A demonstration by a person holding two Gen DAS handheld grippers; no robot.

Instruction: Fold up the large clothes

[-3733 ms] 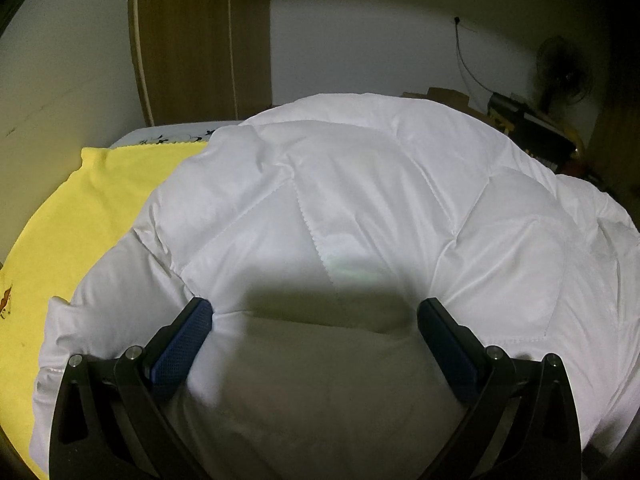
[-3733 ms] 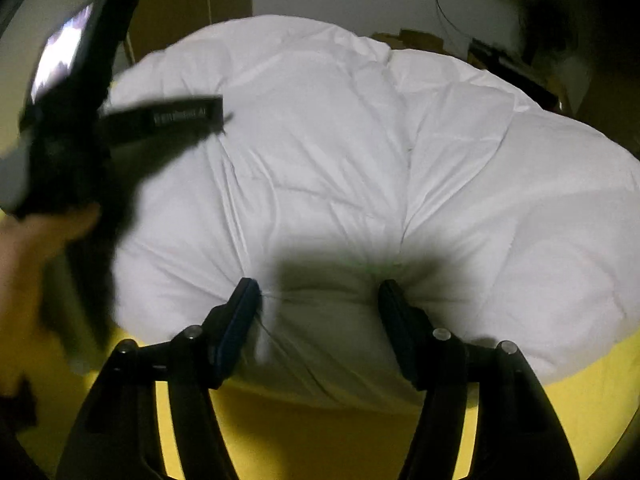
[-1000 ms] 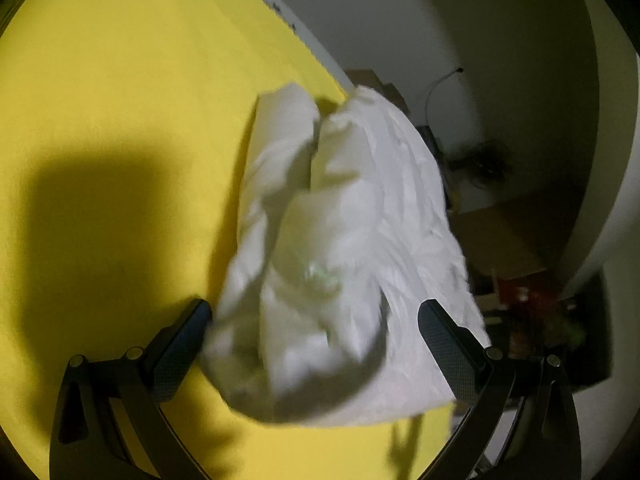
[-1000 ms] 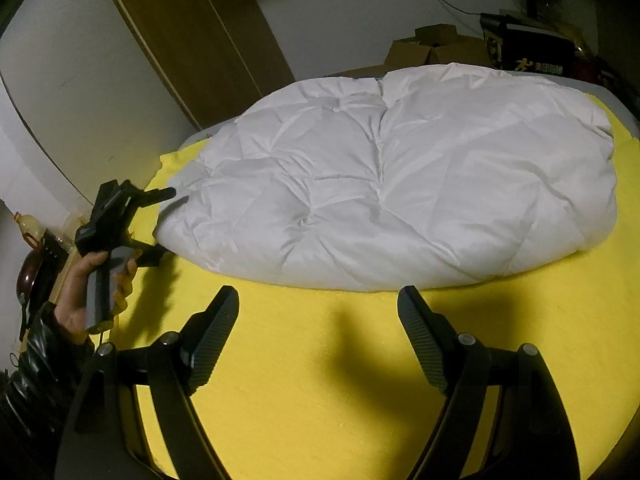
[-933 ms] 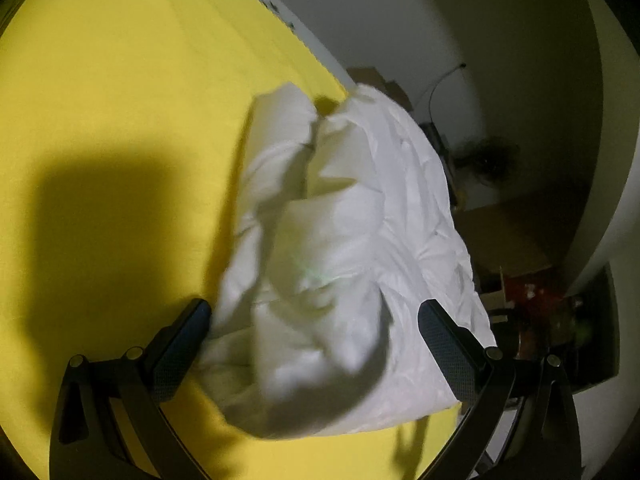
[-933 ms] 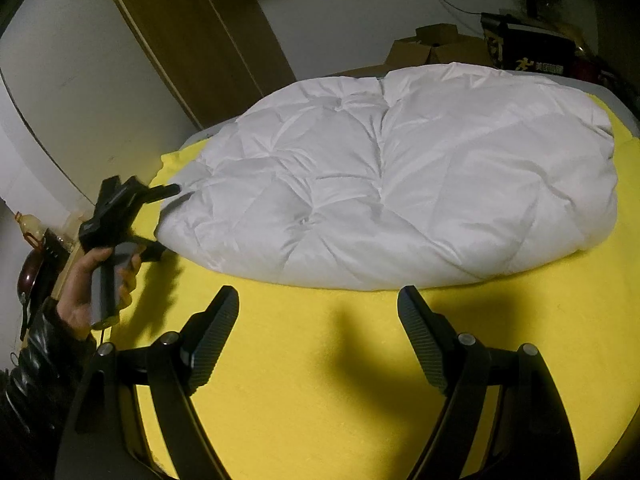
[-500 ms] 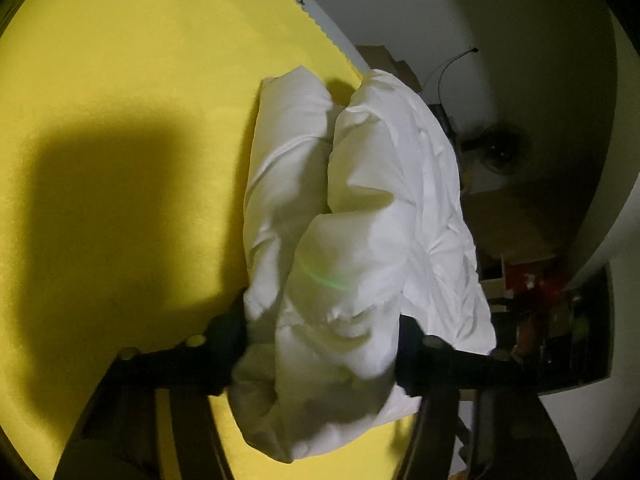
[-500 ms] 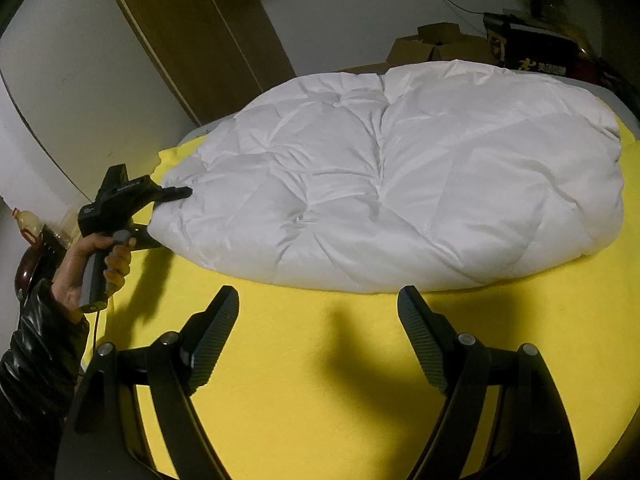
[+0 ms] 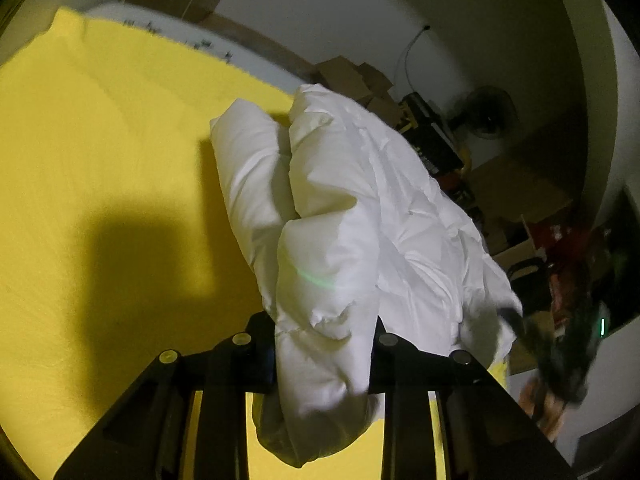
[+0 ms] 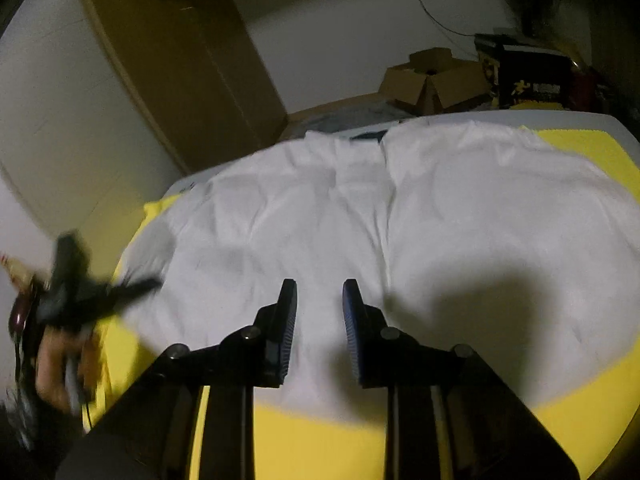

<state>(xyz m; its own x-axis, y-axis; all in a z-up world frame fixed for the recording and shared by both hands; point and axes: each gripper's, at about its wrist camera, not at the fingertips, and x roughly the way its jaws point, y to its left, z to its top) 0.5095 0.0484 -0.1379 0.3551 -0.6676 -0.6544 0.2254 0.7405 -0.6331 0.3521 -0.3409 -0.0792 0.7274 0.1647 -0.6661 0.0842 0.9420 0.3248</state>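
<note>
White quilted padded garment lies on the yellow bed sheet, one corner clamped in the left hand-held gripper — the right hand-held gripper, narrowed and empty over the near edge, should pinch there before folding.

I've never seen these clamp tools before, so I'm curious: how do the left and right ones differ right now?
The left gripper is clamped on a bunched end of the white quilt; the right gripper holds nothing. The left one's fingers are hidden by fabric; the right one's fingers show plainly, with a narrow gap. Both are black, over the yellow sheet.
</note>
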